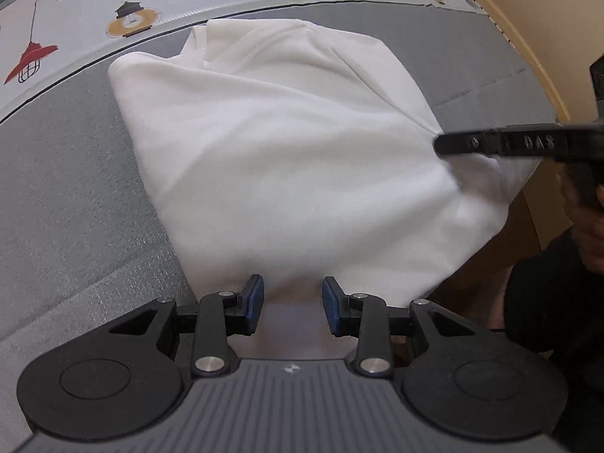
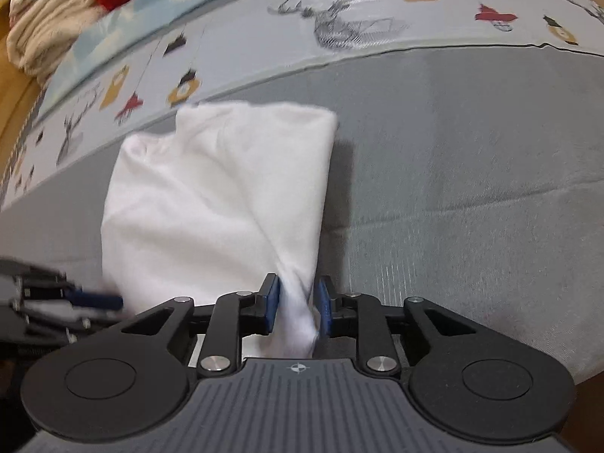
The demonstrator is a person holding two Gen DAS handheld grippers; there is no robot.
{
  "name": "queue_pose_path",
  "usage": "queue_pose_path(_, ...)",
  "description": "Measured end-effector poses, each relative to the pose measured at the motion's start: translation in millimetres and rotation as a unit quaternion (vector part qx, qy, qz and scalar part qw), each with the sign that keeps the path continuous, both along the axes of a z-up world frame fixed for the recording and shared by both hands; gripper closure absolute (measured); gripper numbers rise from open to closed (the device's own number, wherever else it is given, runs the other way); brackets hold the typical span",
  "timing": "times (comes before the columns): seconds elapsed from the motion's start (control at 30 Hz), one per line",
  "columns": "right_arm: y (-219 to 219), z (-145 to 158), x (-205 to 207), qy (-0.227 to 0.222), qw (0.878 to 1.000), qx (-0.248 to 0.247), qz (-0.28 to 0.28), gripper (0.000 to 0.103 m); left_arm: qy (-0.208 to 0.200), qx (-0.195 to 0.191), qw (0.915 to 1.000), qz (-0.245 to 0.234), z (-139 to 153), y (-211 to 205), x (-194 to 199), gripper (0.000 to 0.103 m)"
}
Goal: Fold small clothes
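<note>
— Where is the garment sitting relative to your two grippers?

— The white garment [image 1: 287,158] lies on the grey mattress [image 1: 68,196], straight ahead of both of them. My left gripper [image 1: 291,304] is at its near edge, with the cloth just beyond the blue pads [image 1: 255,300]. My right gripper [image 2: 298,307] is at the near right corner of the white garment [image 2: 222,204], and a bunched fold of that corner runs down between the two pads.

— Are they holding it?

— The right one is: its jaws are pinched in on that twisted corner, cloth pressed against both pads. The left one stands parted, a clear gap between its pads with pale fabric showing behind; nothing is squeezed there. From the left wrist view the right gripper [image 1: 449,147] comes in from the right side, its black finger tip on the garment's right edge.

— Which way does the piece run?

— Its long axis goes from me away toward the patterned sheet [image 2: 339,26] with the lamps and deer. The far end is the narrower one and stops close to the sheet's dark piped border. The near end is wider, lifted and drawn toward the grippers. The piece is already folded lengthwise, with creases running along that same axis.

— Anything else nearby?

— A heap of cream and red cloth [image 2: 56,3] at the far left corner, well apart.
</note>
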State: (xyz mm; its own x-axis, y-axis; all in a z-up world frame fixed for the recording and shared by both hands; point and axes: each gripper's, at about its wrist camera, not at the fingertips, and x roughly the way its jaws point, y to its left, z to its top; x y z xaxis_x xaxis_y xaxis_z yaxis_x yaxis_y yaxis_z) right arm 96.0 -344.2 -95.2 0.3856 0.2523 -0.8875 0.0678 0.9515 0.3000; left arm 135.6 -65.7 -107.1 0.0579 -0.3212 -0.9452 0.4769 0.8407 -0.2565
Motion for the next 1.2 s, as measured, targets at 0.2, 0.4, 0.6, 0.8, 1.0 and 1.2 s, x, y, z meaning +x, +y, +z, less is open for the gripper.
queue_pose_path(0.2,-17,3,19,-0.049,0.996,0.010,-0.077,0.071,-0.018,-0.021,0.9985,0.047,12,31,7,0.065)
queue_pose_path(0.4,-23,-12,50,-0.041,0.988,0.038,-0.141,0.069,-0.031,-0.022,0.9947,0.096,21,55,18,0.065)
queue_pose_path(0.6,-16,-21,72,-0.055,0.986,0.028,-0.156,0.101,-0.041,-0.040,0.9914,0.118,29,68,24,0.065)
queue_pose_path(0.8,-14,-15,73,-0.085,0.978,-0.056,-0.180,0.101,-0.049,-0.045,0.9892,0.131,33,66,27,0.065)
queue_pose_path(1.0,-32,-3,57,-0.091,0.976,-0.075,-0.181,0.094,-0.049,-0.058,0.9894,0.124,34,46,28,0.065)
queue_pose_path(1.2,-14,22,14,-0.142,0.988,0.038,0.047,0.083,-0.048,-0.060,0.9909,0.111,31,23,27,0.065)
